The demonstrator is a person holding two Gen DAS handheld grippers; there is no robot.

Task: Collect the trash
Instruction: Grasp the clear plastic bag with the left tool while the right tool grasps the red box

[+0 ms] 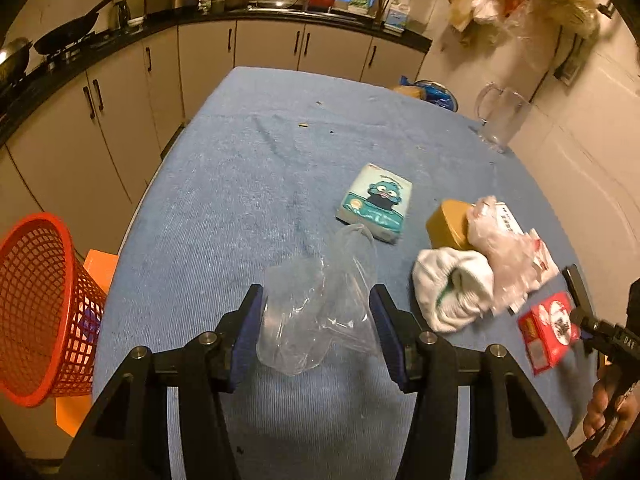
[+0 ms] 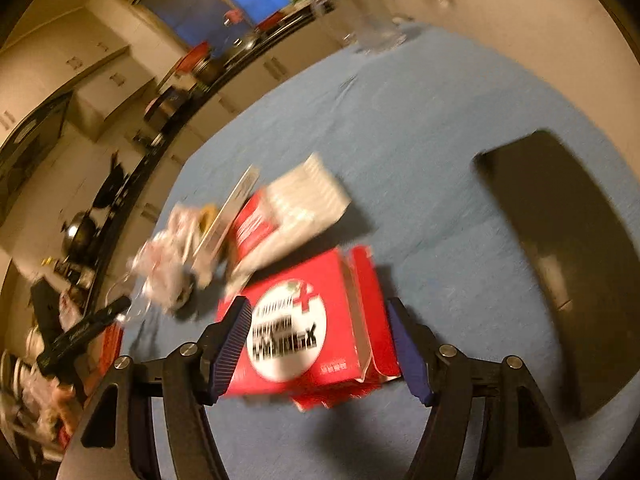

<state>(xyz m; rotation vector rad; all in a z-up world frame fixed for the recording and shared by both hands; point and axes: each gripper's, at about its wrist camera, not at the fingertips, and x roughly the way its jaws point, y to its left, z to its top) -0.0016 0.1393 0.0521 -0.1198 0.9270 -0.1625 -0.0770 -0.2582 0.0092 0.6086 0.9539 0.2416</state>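
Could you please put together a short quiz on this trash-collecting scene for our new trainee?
1. True or false: the left tongs have a crumpled clear plastic cup between their fingers.
2. Which thing sits between the fingers of the right tongs? A) the white sock B) the red carton C) the tissue pack
3. Fill in: the red mesh basket stands off the ____ edge of the blue table, seen from the left wrist.

Key: 1 true. 2 B, the red carton; the white sock and the tissue pack lie free on the cloth. 3 left.
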